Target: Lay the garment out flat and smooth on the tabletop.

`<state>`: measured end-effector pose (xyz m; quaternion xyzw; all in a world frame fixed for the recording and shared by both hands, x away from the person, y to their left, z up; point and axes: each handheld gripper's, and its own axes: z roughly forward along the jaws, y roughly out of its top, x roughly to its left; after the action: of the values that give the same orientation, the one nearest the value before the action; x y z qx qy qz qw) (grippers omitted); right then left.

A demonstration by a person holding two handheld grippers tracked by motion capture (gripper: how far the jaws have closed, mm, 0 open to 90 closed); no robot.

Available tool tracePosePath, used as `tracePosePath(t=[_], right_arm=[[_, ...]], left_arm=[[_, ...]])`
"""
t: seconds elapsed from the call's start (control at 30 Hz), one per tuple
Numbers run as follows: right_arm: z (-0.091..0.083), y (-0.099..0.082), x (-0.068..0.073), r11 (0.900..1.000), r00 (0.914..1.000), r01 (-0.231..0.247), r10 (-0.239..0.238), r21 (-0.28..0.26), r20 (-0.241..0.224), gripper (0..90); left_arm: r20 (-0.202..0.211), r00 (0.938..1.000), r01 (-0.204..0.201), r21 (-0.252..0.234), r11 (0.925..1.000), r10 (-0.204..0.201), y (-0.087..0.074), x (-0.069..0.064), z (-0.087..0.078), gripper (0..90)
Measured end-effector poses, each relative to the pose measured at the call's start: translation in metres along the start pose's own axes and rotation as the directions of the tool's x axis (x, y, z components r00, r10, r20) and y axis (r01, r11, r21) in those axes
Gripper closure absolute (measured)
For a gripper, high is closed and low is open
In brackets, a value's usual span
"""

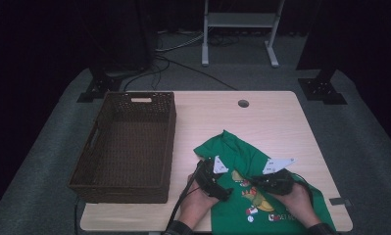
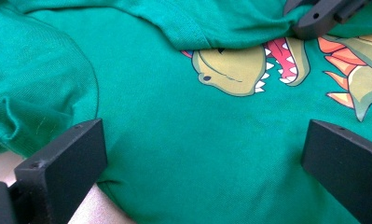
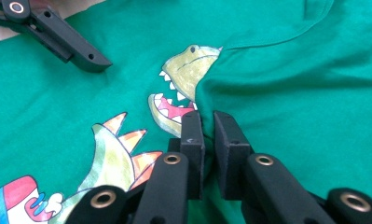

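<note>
The green dinosaur T-shirt [image 1: 261, 188] lies rumpled at the lower right of the high view, on the near edge of the table [image 1: 276, 117], and I've got my right gripper [image 3: 208, 135] clenched on a raised fold of it just beside the printed jaws, which I judge is there to lift that flap over. My left gripper [image 2: 202, 154] rests released, jaws wide apart over flat cloth at the bottom of its own view, probably to pin the shirt. The wicker basket [image 1: 127, 147], left of centre, stands waiting.
</note>
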<state>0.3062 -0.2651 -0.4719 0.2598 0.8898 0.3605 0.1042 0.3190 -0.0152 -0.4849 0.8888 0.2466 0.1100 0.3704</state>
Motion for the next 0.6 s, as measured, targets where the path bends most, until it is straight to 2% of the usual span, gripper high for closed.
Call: tracePosePath(t=[0.6], right_arm=[[-0.010,0.003,-0.011,0.9967,0.9972,-0.057,0.055,-0.057,-0.051,85.9]], left_arm=[[0.000,1.0000,-0.001,0.000,1.0000,0.001,0.000,0.000,0.000,0.0]])
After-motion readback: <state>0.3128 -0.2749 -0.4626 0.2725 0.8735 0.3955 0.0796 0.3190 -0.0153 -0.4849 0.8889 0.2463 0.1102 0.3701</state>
